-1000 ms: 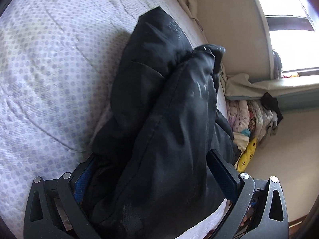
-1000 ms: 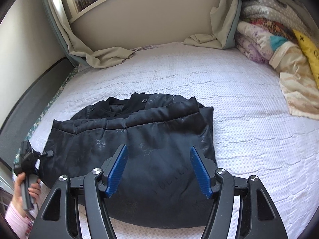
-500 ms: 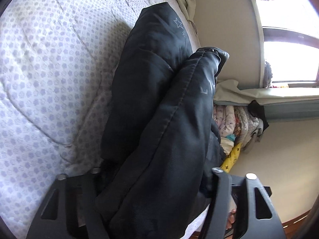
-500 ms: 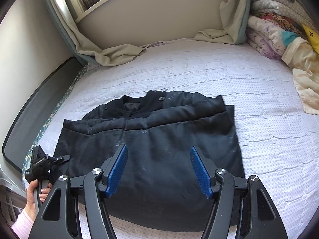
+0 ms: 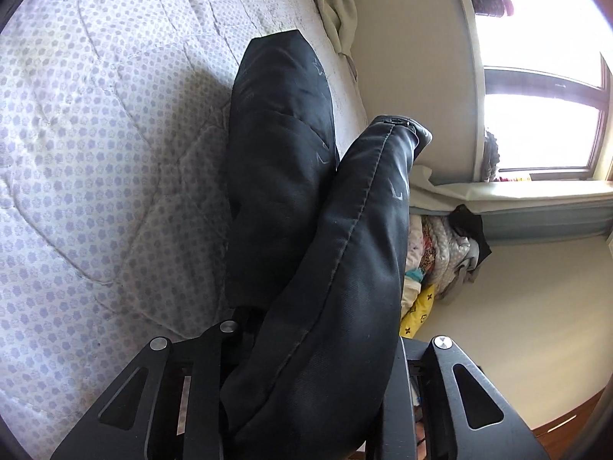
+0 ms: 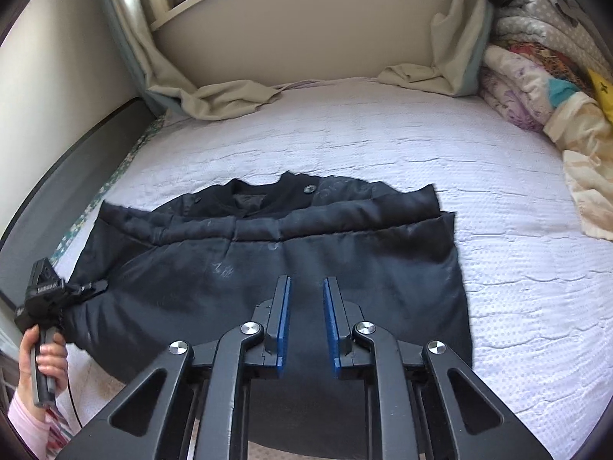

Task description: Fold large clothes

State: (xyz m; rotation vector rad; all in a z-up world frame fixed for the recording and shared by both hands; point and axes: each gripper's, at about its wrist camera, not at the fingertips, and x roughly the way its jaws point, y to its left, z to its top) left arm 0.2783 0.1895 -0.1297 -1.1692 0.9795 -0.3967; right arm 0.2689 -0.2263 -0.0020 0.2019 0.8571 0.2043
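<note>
Nearest the right wrist camera, the right tool (image 6: 306, 322) hangs over the near hem of the black jacket (image 6: 268, 268) with its blue-padded fingers (image 6: 284, 322) drawn close, a narrow gap left between them; its jaws have just been closing, and whether any cloth is caught in that gap cannot be told. Off to the left of that view, the left tool (image 6: 82, 290) bites the jacket's side edge, gripped by a hand (image 6: 44, 360) in a pink sleeve (image 6: 23, 425). From the left wrist camera, the left tool (image 5: 314, 395) shows its black triangular arms pinched on a thick, puffy roll of the jacket (image 5: 345, 268), whose smooth, faintly shiny weave carries a stitched seam and pale star marks; these jaws too have just been closing, and the padded cloth fills the space between them. The jacket lies spread flat near the front edge of the bed (image 6: 383, 145), collar away from the camera, a round button showing at the neck. Beneath it the bedcover is a pale lilac quilt, dotted and puckered by wavy stitching. Farther back, a crumpled beige curtain (image 6: 226, 96) pools against the wall, and folded patterned blankets (image 6: 536, 76) are stacked in the right corner.
</note>
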